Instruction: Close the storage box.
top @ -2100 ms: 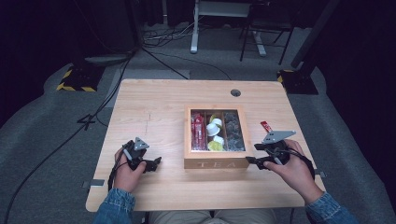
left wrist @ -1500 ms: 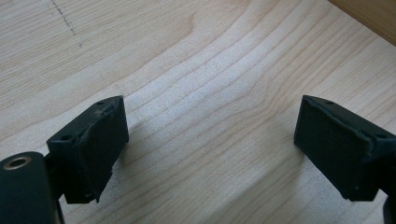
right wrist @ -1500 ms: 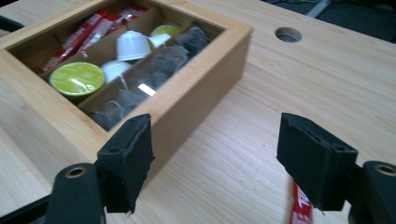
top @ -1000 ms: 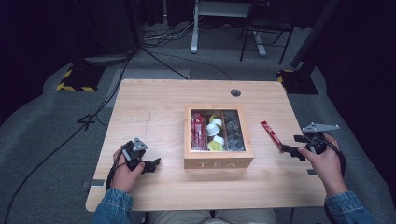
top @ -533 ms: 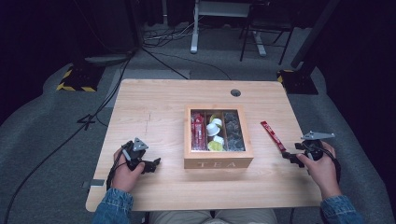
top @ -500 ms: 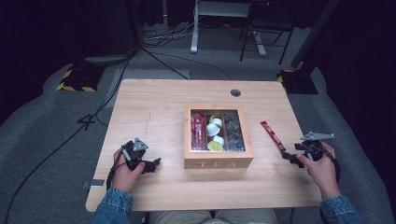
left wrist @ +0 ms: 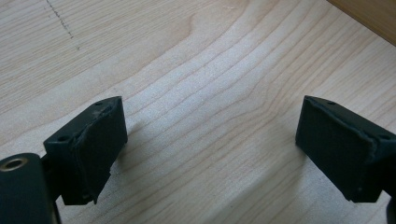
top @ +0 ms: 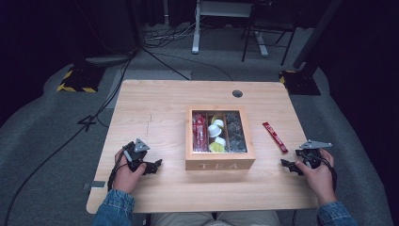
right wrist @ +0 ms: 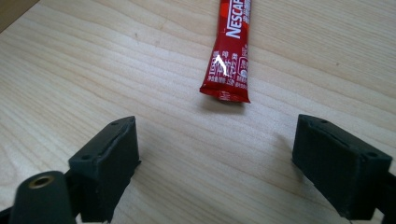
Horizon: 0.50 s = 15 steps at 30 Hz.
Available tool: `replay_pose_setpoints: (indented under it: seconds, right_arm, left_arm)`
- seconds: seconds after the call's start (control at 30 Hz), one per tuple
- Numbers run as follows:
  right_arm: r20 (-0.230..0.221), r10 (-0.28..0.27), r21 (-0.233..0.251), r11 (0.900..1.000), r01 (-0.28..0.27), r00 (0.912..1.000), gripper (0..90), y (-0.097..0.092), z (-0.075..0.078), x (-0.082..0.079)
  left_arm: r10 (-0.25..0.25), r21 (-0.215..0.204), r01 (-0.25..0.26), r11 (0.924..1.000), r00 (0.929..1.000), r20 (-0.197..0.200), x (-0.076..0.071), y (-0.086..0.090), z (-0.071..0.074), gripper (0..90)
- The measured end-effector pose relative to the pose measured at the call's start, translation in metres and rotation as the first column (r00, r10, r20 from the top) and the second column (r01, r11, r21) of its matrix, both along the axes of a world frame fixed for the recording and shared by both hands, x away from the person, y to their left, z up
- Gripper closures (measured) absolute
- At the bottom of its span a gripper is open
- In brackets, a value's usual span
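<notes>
High view: red coffee stick [top: 275, 137] lying flat on the worktop [top: 155, 108], right of the tea box [top: 219, 165].
Right gripper [top: 288, 165] is resting empty, jaws having just been opening wide, stick apart beyond them; left gripper [top: 155, 165] is idling wide, nothing between.

One red stick sachet [top: 275, 137], one tea box [top: 220, 164]

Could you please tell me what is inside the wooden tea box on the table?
The tea box has three compartments: red sachets in the left, small white and yellow-green capsules in the middle, dark packets in the right. Whatever lies beneath these top items is covered.
</notes>
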State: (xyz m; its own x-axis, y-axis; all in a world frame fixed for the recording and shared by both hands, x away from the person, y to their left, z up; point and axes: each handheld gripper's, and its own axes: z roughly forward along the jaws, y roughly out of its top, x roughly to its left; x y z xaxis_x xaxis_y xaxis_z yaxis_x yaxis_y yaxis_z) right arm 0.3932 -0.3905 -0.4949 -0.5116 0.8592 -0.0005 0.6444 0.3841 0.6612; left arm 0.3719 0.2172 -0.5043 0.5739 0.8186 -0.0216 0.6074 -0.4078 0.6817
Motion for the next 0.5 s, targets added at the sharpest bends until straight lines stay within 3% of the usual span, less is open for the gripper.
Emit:
replay_pose_setpoints:
  seconds: [0.1,0.2,0.5]
  right_arm:
    - [0.023,-0.029,0.016,0.9995,0.029,0.9993,13.1,0.001,-0.0024,-0.002]
    - [0.072,-0.053,0.044,0.9978,0.05,0.996,5.7,0.0037,-0.0092,-0.0025]
    - [0.074,-0.052,0.039,0.998,0.049,0.9959,5.4,0.004,-0.0094,-0.0025]
  left_arm:
    - [0.002,-0.001,-0.002,1.0,1.0,0.001,0.0,-0.0001,0.0,9.1]
    - [-0.002,0.004,0.002,1.0,1.0,0.001,0.0003,0.0,0.0001,9.0]
    - [0.01,0.0,-0.01,1.0,1.0,0.001,-0.0003,-0.0008,-0.0002,8.7]
